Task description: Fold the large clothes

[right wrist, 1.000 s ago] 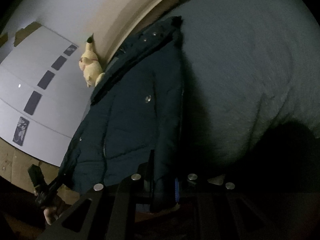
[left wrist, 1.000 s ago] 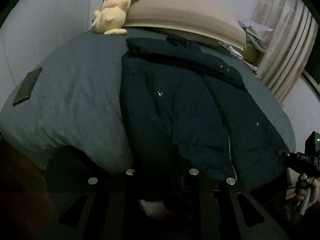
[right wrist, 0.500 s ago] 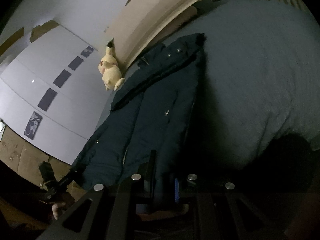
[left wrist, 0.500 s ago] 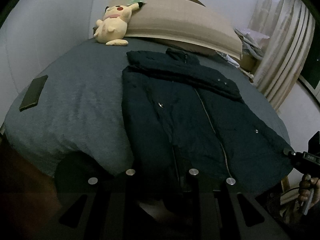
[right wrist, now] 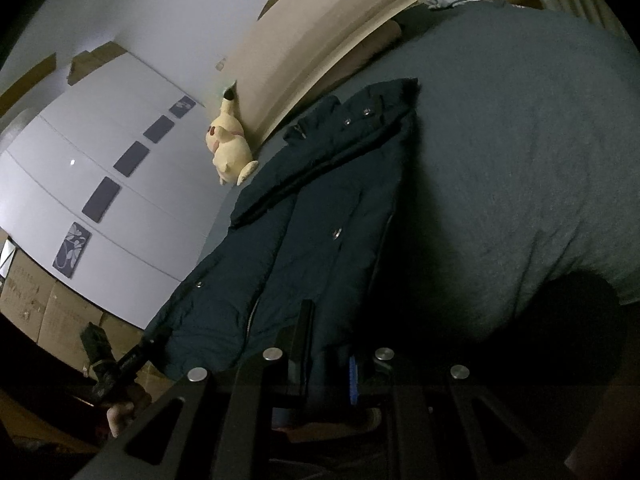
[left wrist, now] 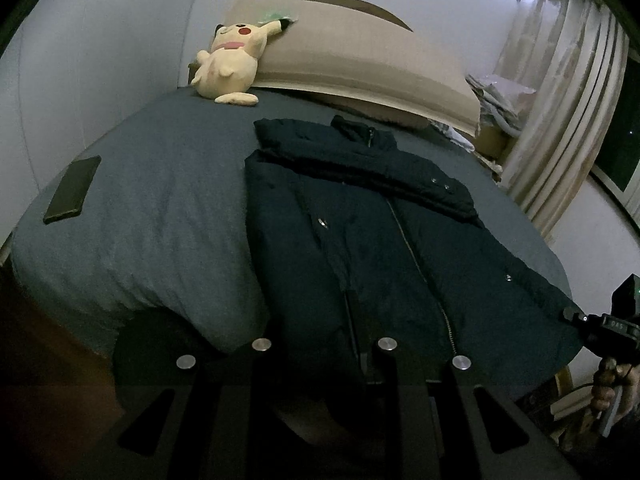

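Dark navy puffer jacket (left wrist: 360, 232) lay front-up, zipped, on the grey duvet (left wrist: 160, 208), collar toward the beige headboard (left wrist: 360, 60), hem hanging at the near bed edge. Left gripper (left wrist: 320, 364) was clamped on the hem's left corner; right gripper (right wrist: 328, 364) was clamped on the hem's right corner, fabric bunched between its fingers. Yellow Pikachu plush (left wrist: 230, 66) sat against the headboard. A dark phone (left wrist: 72, 190) lay on the duvet, well left of the jacket. Curtains (left wrist: 568, 92) hung at right.
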